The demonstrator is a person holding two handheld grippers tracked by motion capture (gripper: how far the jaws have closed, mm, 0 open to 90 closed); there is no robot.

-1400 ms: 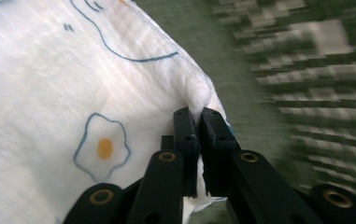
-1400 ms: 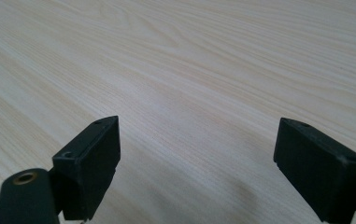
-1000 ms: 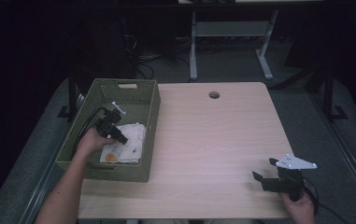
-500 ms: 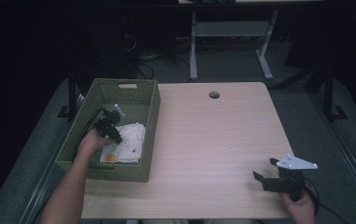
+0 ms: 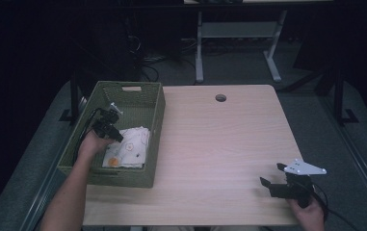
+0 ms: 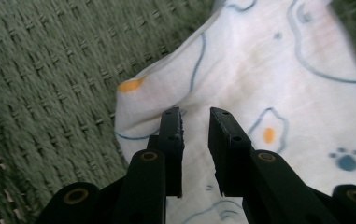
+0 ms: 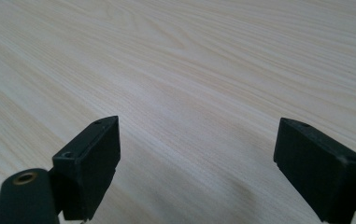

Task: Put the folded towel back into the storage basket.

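Left hand-held gripper reaching for the cloth in the basket

Nearest, at five o'clock, the right hand-held gripper [image 5: 273, 185] rests on the bare surface [image 5: 219, 144] with jaws spread wide, likely parked out of the way. Farther off, at nine o'clock, the left hand-held gripper [image 6: 195, 126] hangs in the green basket [image 5: 153, 120], jaws narrowed and empty, the patterned white cloth [image 6: 269, 79] directly under its tips, seemingly lined up to pinch it.

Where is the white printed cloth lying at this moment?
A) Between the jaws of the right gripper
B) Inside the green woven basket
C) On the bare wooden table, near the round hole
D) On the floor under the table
B: the high view shows the cloth lying on the bottom of the basket, and the left gripper points at it there against the woven wall.
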